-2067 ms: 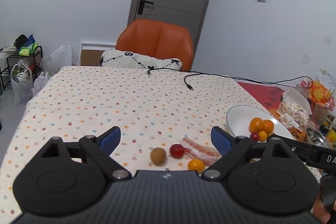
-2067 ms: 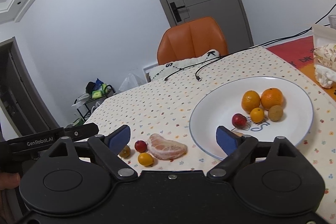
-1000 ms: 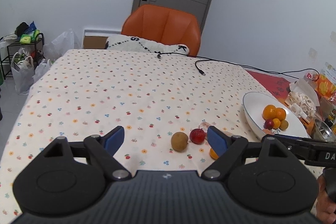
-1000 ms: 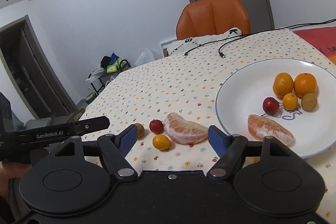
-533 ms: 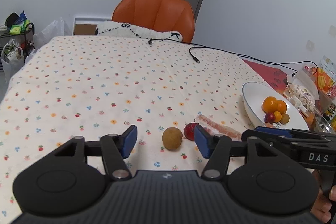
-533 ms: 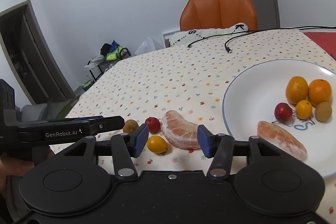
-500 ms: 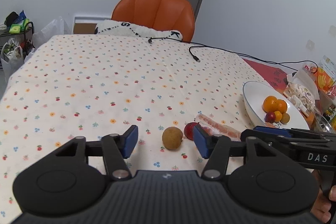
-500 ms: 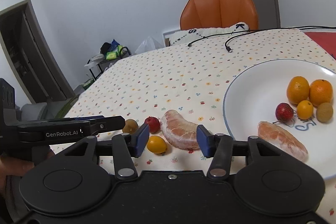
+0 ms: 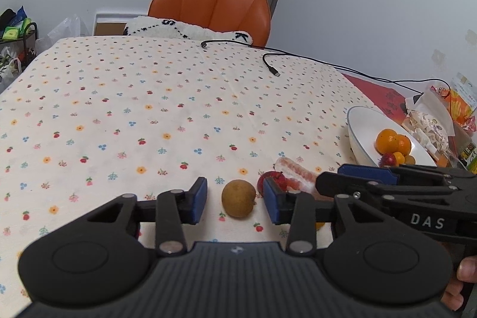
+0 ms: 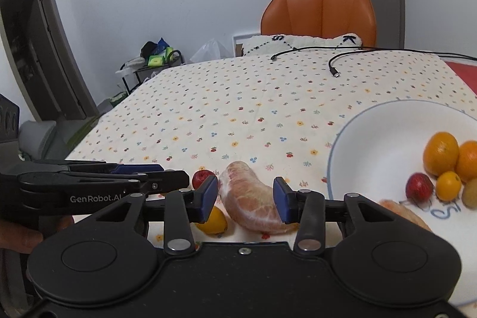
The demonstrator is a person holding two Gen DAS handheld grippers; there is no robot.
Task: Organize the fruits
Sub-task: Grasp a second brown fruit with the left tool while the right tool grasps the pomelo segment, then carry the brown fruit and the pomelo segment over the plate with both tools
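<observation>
Left wrist view: left hand-held gripper point(image 9: 234, 200) hangs low over the near edge of the worktop point(image 9: 149, 115), jaws partly open, gripping nothing. Brown round fruit point(image 9: 238, 198) sits right between the two blue pads, gaps on both sides, not touched. Red fruit point(image 9: 272, 179) is just right of it, behind the right pad; the peeled citrus segment point(image 9: 295, 172) lies further right, long axis running off toward the plate point(image 9: 362, 133) at the right edge. The plate holds oranges and small fruits. The left gripper is nearest the brown fruit, so closing there looks like its next move.

Right wrist view: right hand-held gripper point(image 10: 245, 200) also partly open, empty. Citrus segment point(image 10: 253, 200) lies between its pads, long axis running away to the left and slightly angled, pads just beside its flanks, contact unclear. Small yellow-orange fruit point(image 10: 213, 221) sits just beside the left pad, red fruit point(image 10: 201, 178) behind it. Plate point(image 10: 372, 145) is just right, with another segment point(image 10: 402, 212) on its near rim. The squashy segment likely needs a gentle squeeze.
</observation>
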